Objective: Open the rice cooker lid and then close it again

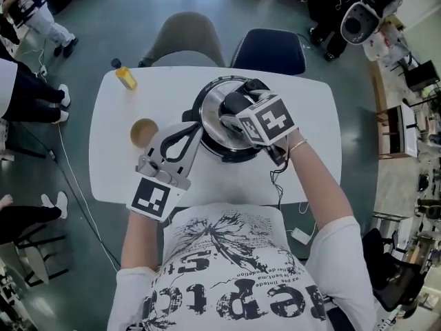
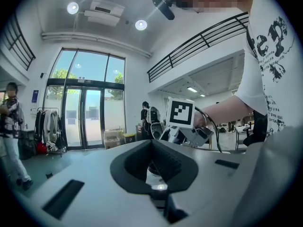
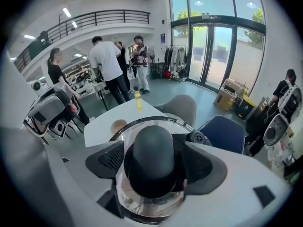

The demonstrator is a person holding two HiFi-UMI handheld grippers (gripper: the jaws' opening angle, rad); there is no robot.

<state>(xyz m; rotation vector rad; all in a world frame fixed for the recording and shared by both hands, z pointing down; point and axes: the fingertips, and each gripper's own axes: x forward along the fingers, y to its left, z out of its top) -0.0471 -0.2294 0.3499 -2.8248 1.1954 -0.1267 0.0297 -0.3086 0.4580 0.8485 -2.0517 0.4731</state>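
The rice cooker (image 1: 231,152) stands mid-table with its glass lid (image 1: 212,110) down. A black knob (image 3: 152,148) tops the lid (image 3: 142,200). My right gripper (image 1: 236,107) points steeply down over it. In the right gripper view the gripper (image 3: 154,167) has the knob between its jaws, with the pads (image 3: 106,160) close at either side and no firm press visible. My left gripper (image 1: 195,126) lies level at the cooker's left side, with its tips together against the rim. In the left gripper view its tips (image 2: 152,143) meet, and I cannot tell whether they pinch a handle.
On the white table (image 1: 310,116) a small yellow bottle (image 1: 126,78) stands at the far left and a round brown cup (image 1: 143,132) sits left of the cooker. A black cord (image 1: 275,178) trails off the near edge. A grey chair (image 1: 187,40) and a blue chair (image 1: 269,50) stand behind.
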